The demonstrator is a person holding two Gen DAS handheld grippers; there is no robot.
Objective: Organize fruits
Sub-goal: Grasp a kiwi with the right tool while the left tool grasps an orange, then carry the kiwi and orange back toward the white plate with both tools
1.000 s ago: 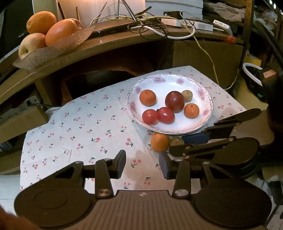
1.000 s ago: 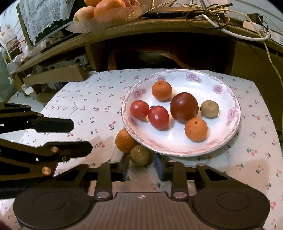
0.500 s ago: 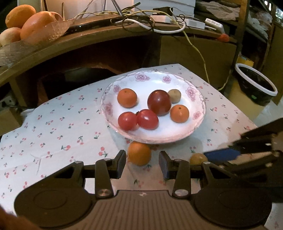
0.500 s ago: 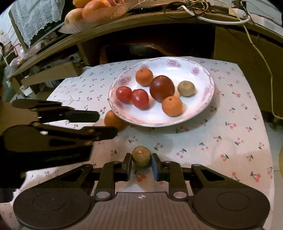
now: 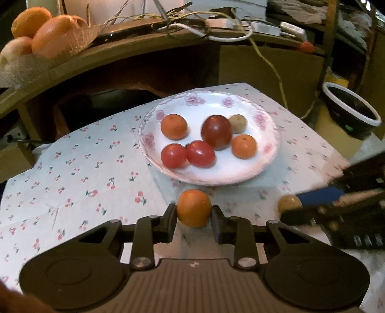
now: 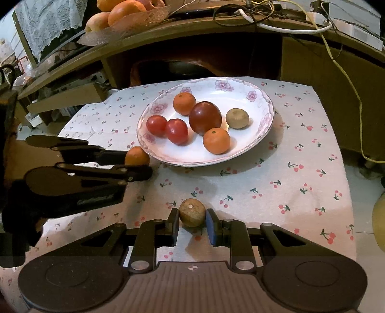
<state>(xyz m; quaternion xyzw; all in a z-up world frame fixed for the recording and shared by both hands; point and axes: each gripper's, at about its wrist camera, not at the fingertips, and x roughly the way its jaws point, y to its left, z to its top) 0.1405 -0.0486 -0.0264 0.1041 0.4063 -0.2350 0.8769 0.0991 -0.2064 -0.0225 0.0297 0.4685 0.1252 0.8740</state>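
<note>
A white floral plate on the cherry-print tablecloth holds two small oranges, two red tomatoes, a dark red fruit and a brown kiwi. My left gripper is closed around a small orange just in front of the plate; it also shows in the right wrist view. My right gripper is shut on a brown kiwi, held near the table's front, also visible in the left wrist view.
A wooden shelf behind the table carries a glass dish of large fruits and tangled cables. A dark bucket with a white rim stands on the floor to the right. A yellowish round thing sits at the right edge.
My left gripper moved forward and closed around the orange in front of the plate. My right gripper pulled back from the plate with the kiwi between its fingers.
</note>
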